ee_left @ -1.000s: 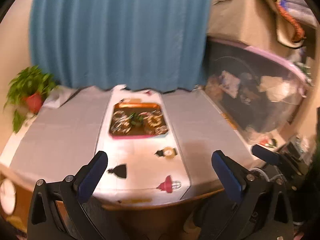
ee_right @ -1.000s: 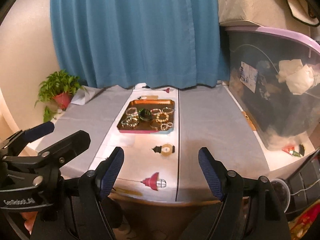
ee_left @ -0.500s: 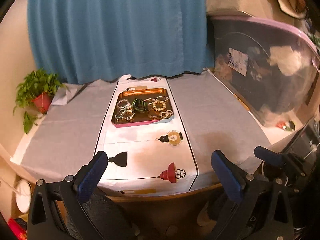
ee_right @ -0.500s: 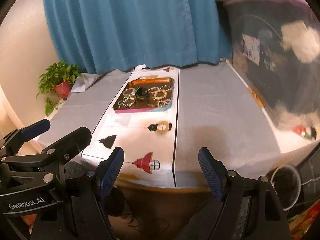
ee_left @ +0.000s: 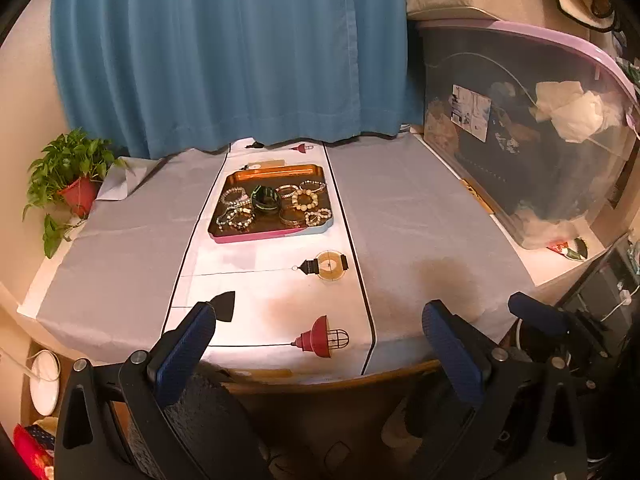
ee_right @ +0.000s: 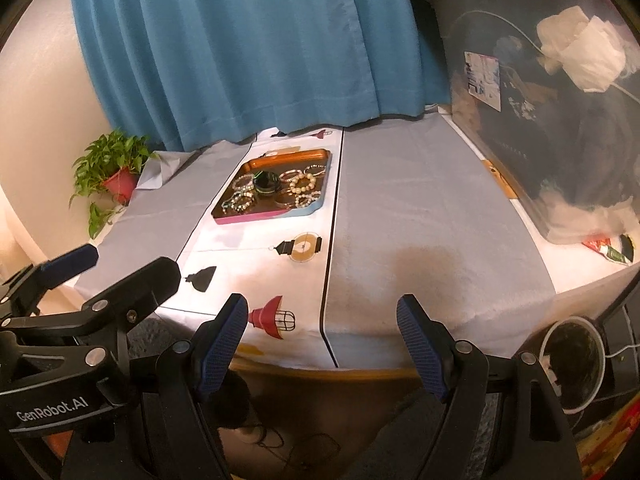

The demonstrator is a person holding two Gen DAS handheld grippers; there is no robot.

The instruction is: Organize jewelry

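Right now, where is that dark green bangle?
The dark green bangle lies in the tray on the table's white centre strip, near the blue curtain, among beaded bracelets, in both views.

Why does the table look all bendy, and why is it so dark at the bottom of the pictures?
Left wrist view: the fisheye lens bends the table edge into a curve, warm light falls on the tray, and it is shadowy below the left gripper. Right wrist view: same bending, curtain slightly soft, darkness under the right gripper.
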